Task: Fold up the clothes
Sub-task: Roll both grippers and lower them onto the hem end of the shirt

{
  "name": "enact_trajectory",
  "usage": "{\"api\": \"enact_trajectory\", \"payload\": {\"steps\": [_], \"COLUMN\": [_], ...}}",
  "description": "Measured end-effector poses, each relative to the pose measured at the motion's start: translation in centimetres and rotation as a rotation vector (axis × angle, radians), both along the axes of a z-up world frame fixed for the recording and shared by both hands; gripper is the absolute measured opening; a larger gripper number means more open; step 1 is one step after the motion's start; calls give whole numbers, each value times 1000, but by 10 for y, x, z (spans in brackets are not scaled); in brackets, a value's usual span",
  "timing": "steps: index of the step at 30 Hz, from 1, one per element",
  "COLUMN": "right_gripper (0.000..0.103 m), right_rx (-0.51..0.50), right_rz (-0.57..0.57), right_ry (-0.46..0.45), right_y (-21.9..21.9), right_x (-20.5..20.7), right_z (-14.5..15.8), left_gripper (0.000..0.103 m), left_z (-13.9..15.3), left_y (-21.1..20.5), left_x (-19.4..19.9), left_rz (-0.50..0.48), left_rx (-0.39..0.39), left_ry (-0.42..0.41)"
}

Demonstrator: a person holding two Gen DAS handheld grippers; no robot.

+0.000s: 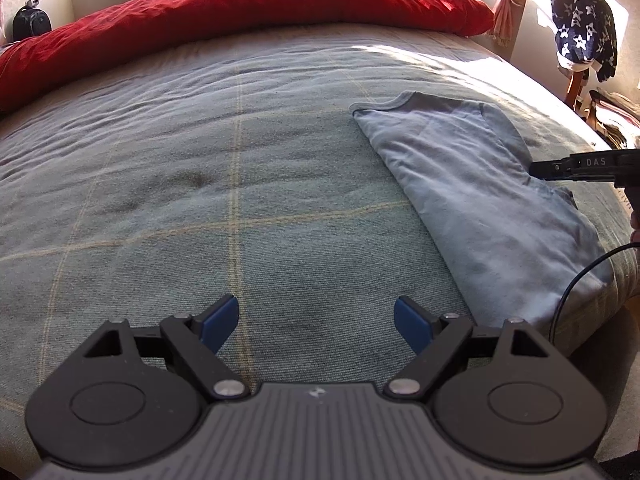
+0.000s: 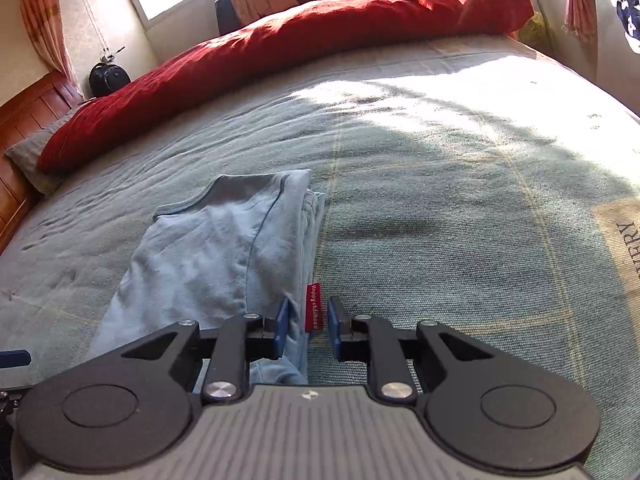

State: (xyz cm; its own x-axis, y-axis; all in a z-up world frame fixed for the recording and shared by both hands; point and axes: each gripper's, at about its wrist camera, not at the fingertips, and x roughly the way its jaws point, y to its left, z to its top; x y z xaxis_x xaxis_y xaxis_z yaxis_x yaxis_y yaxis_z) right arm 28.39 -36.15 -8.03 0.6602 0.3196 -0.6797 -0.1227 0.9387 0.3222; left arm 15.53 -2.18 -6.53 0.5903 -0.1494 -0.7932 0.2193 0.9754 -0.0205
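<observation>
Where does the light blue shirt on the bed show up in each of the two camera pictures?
Left wrist view: the light blue shirt lies right of centre on the bedspread, running toward the lower right edge.
Right wrist view: the shirt lies left of centre, its side edge reaching between the right gripper's fingers.
Shared landmark: the red duvet across the far side of the bed.

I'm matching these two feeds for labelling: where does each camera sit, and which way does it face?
Left wrist: on the left gripper, low over the bedspread, facing the red duvet; its fingers are spread and empty, and the right gripper's tip enters at right.
Right wrist: on the right gripper, facing the same way; its fingers straddle the light blue shirt edge by the red tag.
Shared: shirt, bedspread, duvet.
</observation>
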Motion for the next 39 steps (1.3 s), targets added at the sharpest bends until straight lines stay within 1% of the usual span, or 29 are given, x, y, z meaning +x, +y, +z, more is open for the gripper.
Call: {"api": "enact_trajectory", "payload": {"steps": [2,5,6,12,15,19,21,23,28,30,33,35,36,37,39], "right_gripper": [25,29,31,43,43,47,49,52,55,56,68,70,73,75,77], "right_rx": [-13,4,7,26,22,28,36,42,66,94,144,202,231,270,351], "right_rz": [7,52,69,105,111,108,106,106,92,85,66,56,51,43,26], "right_ry": [-32,-51,-56,-34,-9,11,6,-4,-17,-23,-36,-33,-31,-19,18], "right_y": [3,11,15,27,32,32,30,29,21,15,3,-10,-16,-24,-40], "right_x": [-6,-19,-24,-35,-36,-40,-43,-46,-49,-51,-54,-55,-56,-55,-52], "right_z": [13,25,29,28,20,14,16,19,25,26,28,27,26,23,14], "left_gripper": [85,85,85,85,85,85,85,85,85,85,85,85,85,85,85], "left_z": [1,1,0,6,10,12,12,14,18,19,20,19,19,17,10], "left_y": [0,1,2,2,2,2,0,-1,-10,-14,-19,-20,-20,-21,-21], "left_x": [-1,-1,-1,-7,-11,-13,-12,-11,-6,-2,7,15,19,23,33], "left_rz": [-5,2,4,0,-3,4,9,4,-34,-50,-68,-65,-63,-60,-49], "left_rx": [-8,-12,-13,-14,-14,-10,1,-8,-79,-114,-186,-254,-288,-321,-389], "left_ry": [-1,-2,-2,-15,-23,-25,-21,-19,-1,15,38,58,69,84,121]}}
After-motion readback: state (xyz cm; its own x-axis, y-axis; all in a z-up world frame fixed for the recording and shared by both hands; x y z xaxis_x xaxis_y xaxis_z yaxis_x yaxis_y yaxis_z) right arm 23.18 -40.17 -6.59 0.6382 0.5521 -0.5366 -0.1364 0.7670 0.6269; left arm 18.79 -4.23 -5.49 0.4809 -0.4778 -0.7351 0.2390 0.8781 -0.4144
